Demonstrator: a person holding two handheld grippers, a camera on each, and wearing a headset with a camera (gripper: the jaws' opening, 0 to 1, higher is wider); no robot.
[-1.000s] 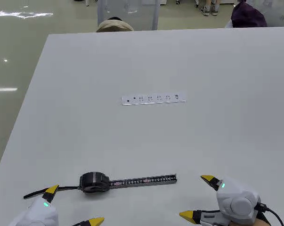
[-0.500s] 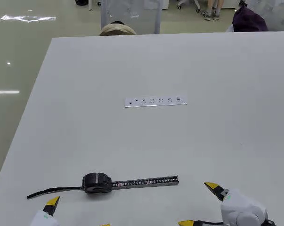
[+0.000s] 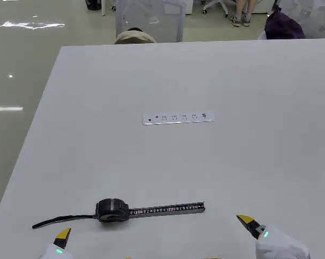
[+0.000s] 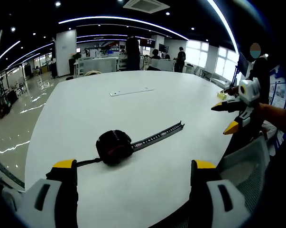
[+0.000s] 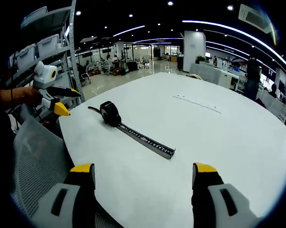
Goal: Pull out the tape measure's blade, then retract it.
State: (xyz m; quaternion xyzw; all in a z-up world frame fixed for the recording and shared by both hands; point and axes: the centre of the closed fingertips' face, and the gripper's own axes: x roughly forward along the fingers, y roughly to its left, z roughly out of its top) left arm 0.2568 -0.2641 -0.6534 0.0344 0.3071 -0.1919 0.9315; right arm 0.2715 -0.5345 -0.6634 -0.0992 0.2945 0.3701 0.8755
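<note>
Head view is showing one table (image 3: 216,70), one tape measure (image 3: 111,210) lying on its near part, one power strip (image 3: 178,118) sitting flush farther back, and two grippers. The tape measure's blade (image 3: 167,209) is lying flat on the table, drawn out to the person's right, and its single strap (image 3: 62,219) is trailing off to the left. Compared with a second ago, both grippers are sitting lower and farther back from the tape measure, while the blade is lying out at the same length. The left gripper (image 4: 134,165) is holding its jaws wide apart with nothing between them, well short of the tape measure. The right gripper (image 5: 143,167) is likewise gaping wide and gripping nothing, apart from the blade's tip. In the head view the bottom edge is cutting off most of both grippers, leaving little more than a yellow tip of each. The blade's markings are too small to read.
</note>
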